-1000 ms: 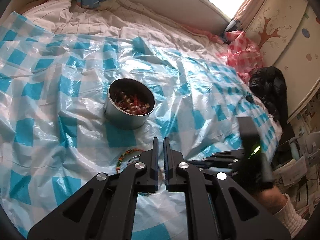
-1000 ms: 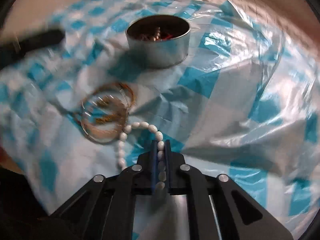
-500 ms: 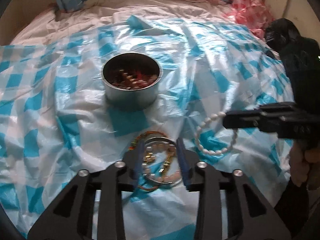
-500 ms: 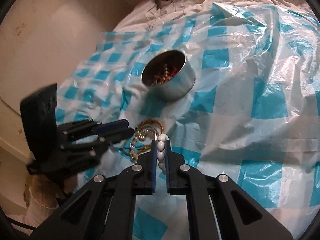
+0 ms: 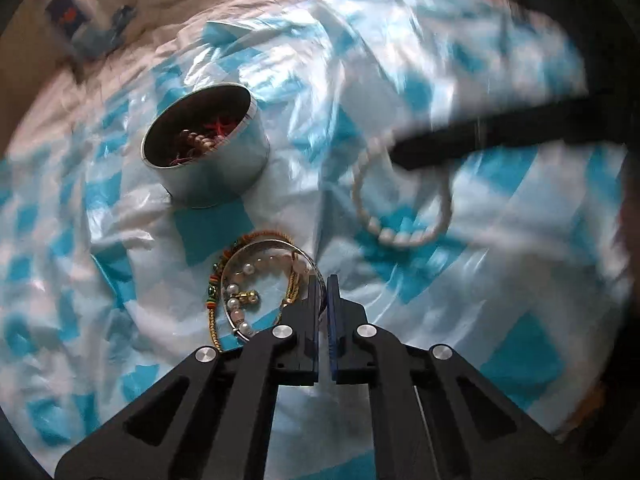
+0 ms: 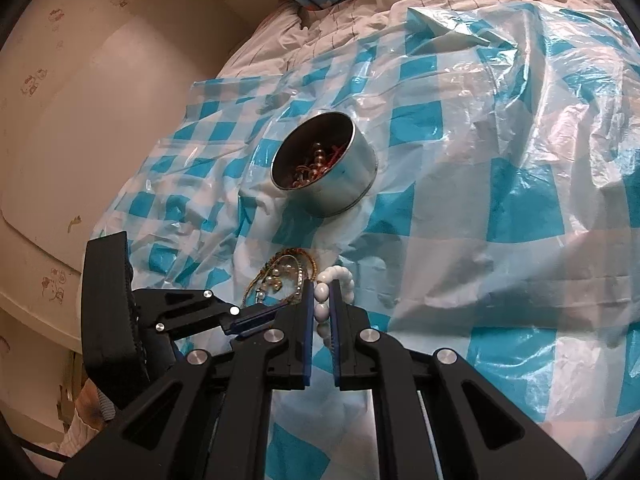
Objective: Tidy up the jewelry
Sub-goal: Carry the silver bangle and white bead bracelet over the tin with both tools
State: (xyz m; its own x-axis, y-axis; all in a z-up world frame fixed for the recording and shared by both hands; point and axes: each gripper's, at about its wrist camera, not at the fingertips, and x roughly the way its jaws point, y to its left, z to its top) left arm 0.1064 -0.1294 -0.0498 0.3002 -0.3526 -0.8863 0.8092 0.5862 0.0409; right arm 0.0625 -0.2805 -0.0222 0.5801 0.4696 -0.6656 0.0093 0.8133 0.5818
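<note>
A home bedroom; rumpled white bedding (image 6: pixel 400 4) under a checked plastic sheet (image 6: pixel 500 140); cream headboard (image 6: pixel 80 120).

We see the tin (image 5: pixel 204 148) upper left on the sheet (image 5: pixel 500 300), the bangles (image 5: pixel 260 292) below it, and the bead loop (image 5: pixel 400 200) to their right.

No legible text, label, brand or number in either view. Small reddish-brown printed motifs on the cream panel (image 6: pixel 60 128), left of the right wrist frame; too blurred to read.
</note>
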